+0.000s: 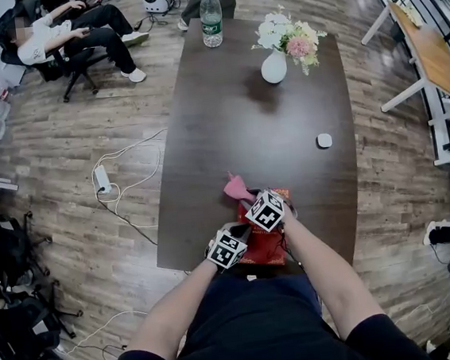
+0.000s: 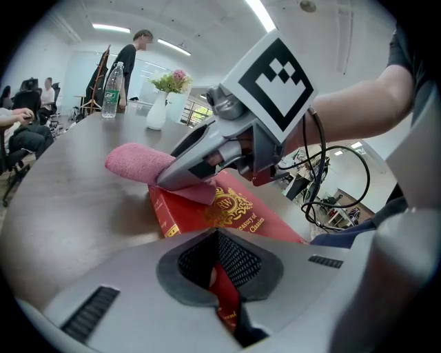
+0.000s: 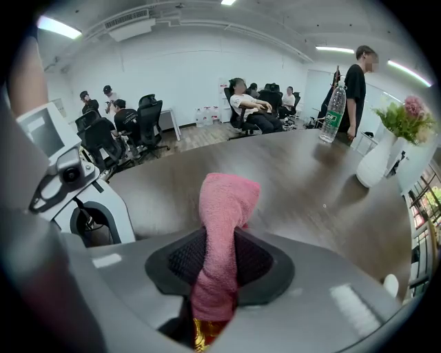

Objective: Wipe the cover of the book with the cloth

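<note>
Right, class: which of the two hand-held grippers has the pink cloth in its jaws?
The right hand-held gripper: its jaws are shut on the pink cloth, while the left hand-held gripper clamps the red book by its edge instead.

Dark tabletop (image 1: 283, 121) runs up frame centre. Lower centre, at its near edge: red book (image 1: 266, 247). Left hand-held gripper (image 1: 243, 233) sits at the book's left side, right hand-held gripper (image 1: 249, 196) just above it, pink cloth (image 1: 235, 187) poking past its tip. Upper centre: water bottle (image 1: 210, 17), vase of flowers (image 1: 274, 64). Right of centre: small white object (image 1: 325, 140).
</note>
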Tool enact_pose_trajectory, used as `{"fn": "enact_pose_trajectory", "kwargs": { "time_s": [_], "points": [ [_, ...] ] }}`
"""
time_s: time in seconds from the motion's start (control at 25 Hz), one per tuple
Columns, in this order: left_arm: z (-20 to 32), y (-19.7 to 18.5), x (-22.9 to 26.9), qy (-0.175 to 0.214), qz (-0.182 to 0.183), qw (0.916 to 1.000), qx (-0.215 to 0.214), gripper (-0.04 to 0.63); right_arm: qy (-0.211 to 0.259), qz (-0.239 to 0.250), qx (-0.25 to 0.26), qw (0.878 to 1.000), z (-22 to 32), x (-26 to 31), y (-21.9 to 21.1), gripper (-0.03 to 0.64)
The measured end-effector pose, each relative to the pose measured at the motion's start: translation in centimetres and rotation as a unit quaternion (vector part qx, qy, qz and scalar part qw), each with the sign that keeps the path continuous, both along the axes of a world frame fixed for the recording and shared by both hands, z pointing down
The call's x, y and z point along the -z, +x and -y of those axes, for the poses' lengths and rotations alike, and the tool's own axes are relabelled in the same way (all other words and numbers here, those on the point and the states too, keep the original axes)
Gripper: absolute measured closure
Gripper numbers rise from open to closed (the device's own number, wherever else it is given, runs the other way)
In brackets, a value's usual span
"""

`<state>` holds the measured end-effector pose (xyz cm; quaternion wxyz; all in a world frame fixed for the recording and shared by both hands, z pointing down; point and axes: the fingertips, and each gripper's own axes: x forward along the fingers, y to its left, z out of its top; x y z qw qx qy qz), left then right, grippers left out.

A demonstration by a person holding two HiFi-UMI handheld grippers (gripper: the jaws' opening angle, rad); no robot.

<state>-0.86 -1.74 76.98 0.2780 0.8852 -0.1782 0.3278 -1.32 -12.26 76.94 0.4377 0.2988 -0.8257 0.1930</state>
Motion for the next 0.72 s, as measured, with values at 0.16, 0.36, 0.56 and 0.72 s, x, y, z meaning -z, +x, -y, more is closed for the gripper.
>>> {"fn": "enact_pose_trajectory", "kwargs": {
  "time_s": [0.16, 0.36, 0.56, 0.72],
  "points": [
    [0.0, -0.1, 0.0, 0.001, 0.001, 1.0, 0.0, 0.601, 0.0, -0.005, -0.002, 1.0, -0.2, 0.0, 0.4, 0.502],
    [0.0, 0.0, 0.0, 0.002, 0.002, 1.0, 0.001, 0.601, 0.002, -0.007, -0.004, 1.0, -0.3, 0.0, 0.9, 0.502],
    [0.0, -0.1, -0.1, 0.003, 0.003, 1.0, 0.001, 0.601, 0.003, -0.009, -0.006, 1.0, -0.5, -0.1, 1.2, 0.503],
    [0.0, -0.1, 0.0, 0.003, 0.003, 1.0, 0.001, 0.601, 0.0, -0.011, -0.007, 1.0, -0.6, -0.1, 1.5, 0.502]
  ]
}}
